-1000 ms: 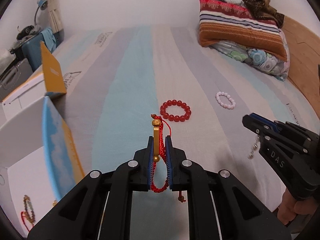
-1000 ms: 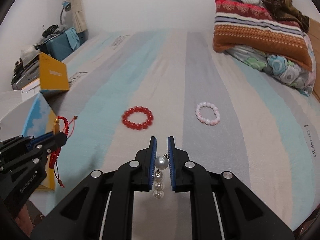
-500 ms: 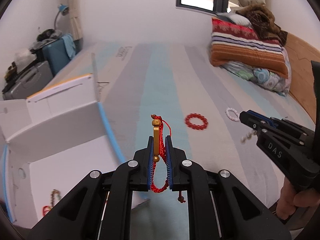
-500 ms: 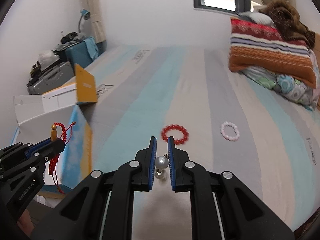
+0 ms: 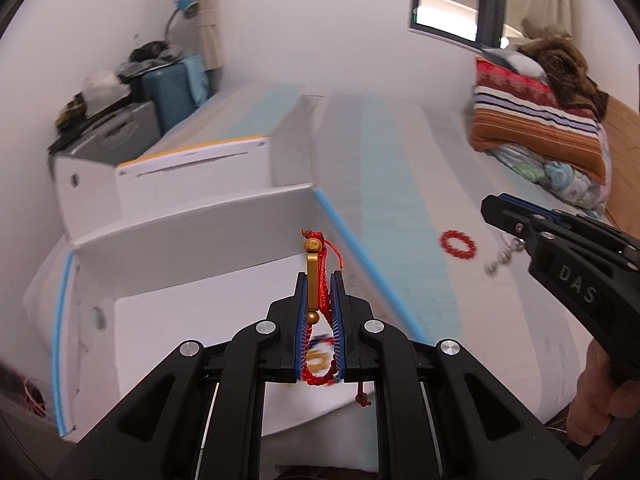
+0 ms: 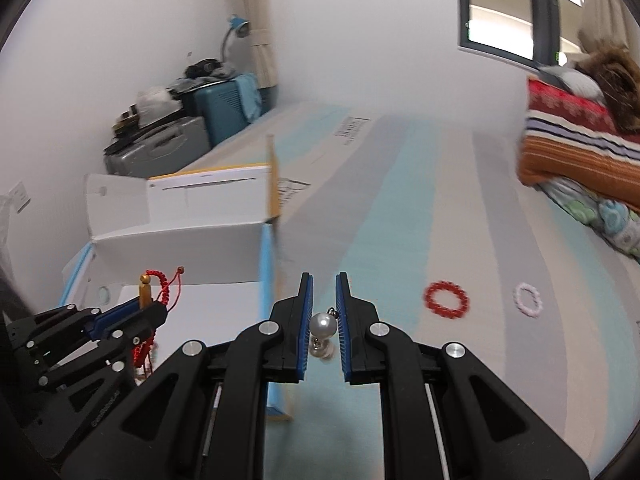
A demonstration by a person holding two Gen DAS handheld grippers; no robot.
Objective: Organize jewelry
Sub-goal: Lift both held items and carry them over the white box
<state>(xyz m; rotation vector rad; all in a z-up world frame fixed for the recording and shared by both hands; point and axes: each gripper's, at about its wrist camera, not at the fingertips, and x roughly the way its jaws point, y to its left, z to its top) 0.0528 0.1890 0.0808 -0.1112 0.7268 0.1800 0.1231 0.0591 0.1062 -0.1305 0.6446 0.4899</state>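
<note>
Left tongs (image 5: pixel 320 312) clamped on red woven cord bracelet with gold bar (image 5: pixel 316 280), above open white cardboard box (image 5: pixel 192 240). Right tongs (image 6: pixel 323 312) pinch pearl drop earring (image 6: pixel 323 325) loosely over bed; risk: round pearl slips free short of box.

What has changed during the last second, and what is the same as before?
Both grippers swung left, from above the bed toward the open white box. The left gripper now hangs over it; the right gripper is beside it. Unchanged: left keeps the red cord bracelet, right the pearl piece; red bead bracelet and pink bracelet stay on the bed.
</note>
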